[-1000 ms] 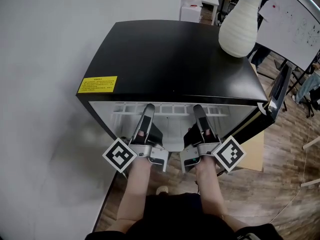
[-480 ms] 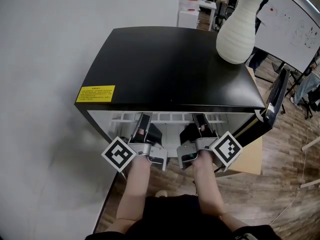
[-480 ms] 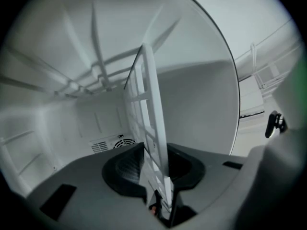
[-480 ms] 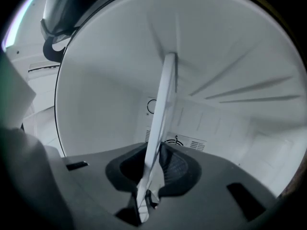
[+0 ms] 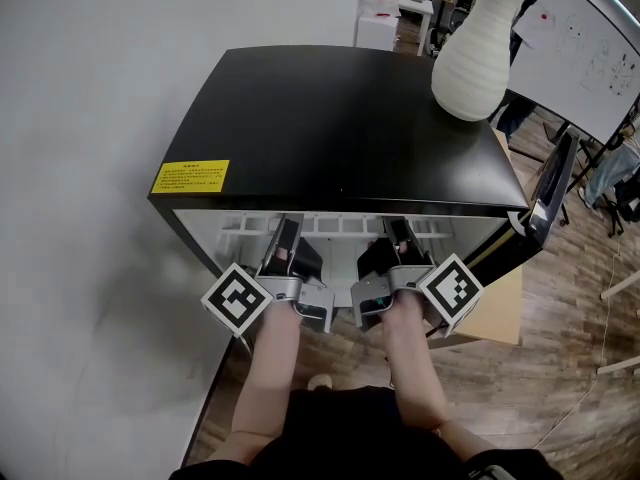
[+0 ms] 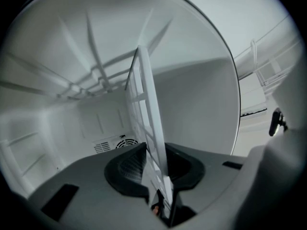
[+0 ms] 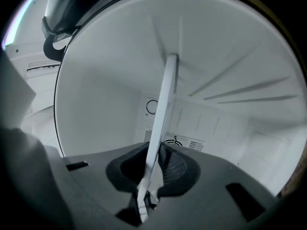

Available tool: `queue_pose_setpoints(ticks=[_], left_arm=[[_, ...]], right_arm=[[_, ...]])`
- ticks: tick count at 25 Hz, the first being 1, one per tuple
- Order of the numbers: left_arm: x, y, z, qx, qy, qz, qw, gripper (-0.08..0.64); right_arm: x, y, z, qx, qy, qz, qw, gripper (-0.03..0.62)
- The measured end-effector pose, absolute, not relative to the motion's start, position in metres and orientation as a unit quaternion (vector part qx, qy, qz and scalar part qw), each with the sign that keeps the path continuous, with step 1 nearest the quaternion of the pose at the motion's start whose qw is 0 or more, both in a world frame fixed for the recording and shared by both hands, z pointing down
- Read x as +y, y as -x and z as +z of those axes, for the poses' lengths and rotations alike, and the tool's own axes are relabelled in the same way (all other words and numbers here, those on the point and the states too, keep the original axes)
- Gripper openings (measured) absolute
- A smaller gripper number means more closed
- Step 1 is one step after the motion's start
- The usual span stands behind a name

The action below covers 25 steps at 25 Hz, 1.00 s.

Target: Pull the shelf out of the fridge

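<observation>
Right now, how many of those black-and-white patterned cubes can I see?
2. The left cube sits on the left gripper, the right cube on the right gripper, both before the open fridge. None appears hidden.

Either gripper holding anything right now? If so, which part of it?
Both hold the white shelf by its front edge: left gripper toward its left side, right gripper toward its right. Both sets of jaws have just been closing on it.

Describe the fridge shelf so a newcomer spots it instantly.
Start at the black-topped fridge carrying the white vase. Just under its top's front edge, inside the opening, sits the shelf. It's the only slatted white rack there, unlike the solid walls around it.
</observation>
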<state>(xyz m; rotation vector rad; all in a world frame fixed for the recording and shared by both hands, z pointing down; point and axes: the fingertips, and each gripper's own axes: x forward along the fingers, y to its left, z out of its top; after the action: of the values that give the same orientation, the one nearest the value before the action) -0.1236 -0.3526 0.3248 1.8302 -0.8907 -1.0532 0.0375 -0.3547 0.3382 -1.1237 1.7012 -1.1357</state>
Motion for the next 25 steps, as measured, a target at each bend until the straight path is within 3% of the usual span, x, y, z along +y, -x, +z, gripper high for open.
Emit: queue_pose_setpoints(ticks=[25], left_arm=[[-0.3519,0.122,0.3236,-0.35,-0.725,-0.416,0.423,0.081]], right_arm=[[-0.3527,-0.0384,0.3373,0.661,0.444,-0.451,0.402,0.028]])
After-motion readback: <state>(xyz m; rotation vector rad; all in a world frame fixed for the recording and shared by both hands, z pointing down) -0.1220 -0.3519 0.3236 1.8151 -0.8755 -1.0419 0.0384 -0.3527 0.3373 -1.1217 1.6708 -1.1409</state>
